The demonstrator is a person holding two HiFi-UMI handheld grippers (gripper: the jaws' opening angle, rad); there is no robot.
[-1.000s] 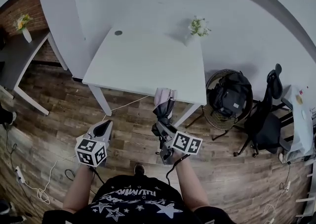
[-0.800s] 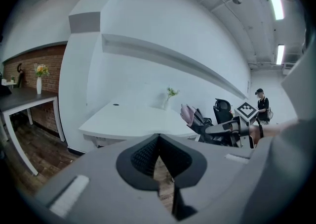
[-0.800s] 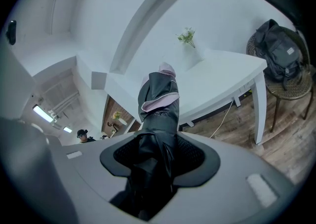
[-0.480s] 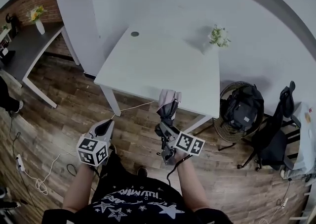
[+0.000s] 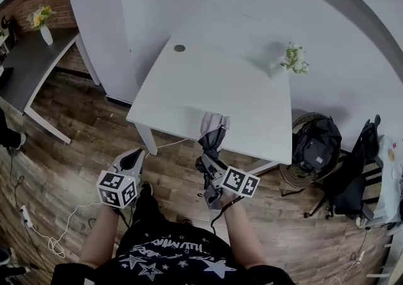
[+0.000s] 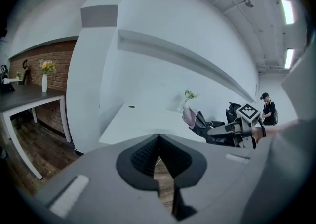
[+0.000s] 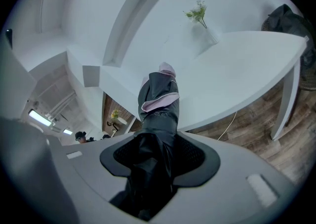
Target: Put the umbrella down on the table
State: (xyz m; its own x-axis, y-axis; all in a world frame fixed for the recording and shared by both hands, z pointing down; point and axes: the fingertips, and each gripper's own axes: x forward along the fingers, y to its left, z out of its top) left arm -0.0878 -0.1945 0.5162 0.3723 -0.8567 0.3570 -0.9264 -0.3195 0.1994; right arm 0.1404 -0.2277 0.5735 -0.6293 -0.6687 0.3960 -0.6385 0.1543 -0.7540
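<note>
A folded dark grey umbrella (image 5: 211,134) with a pink lining is clamped in my right gripper (image 5: 206,163), which is shut on its lower part. Its tip points up and forward over the front edge of the white table (image 5: 208,82). In the right gripper view the umbrella (image 7: 159,94) fills the space between the jaws of my right gripper (image 7: 159,144), with the table (image 7: 247,65) beyond. My left gripper (image 5: 134,158) hangs over the wooden floor left of the umbrella. Seen in its own view, the left gripper (image 6: 158,141) is shut on nothing, and the umbrella (image 6: 195,119) shows at the right.
A small vase of flowers (image 5: 286,63) stands at the table's far right corner, a dark round cap (image 5: 180,48) at the far left. A backpack on a wicker chair (image 5: 315,145) and a black office chair (image 5: 362,164) stand right. A dark desk (image 5: 31,57) stands left. Cables (image 5: 50,240) lie on the floor.
Both grippers and the person have come closer to the table. The umbrella's tip now reaches further over the table's front edge. The grip on the umbrella is unchanged.
</note>
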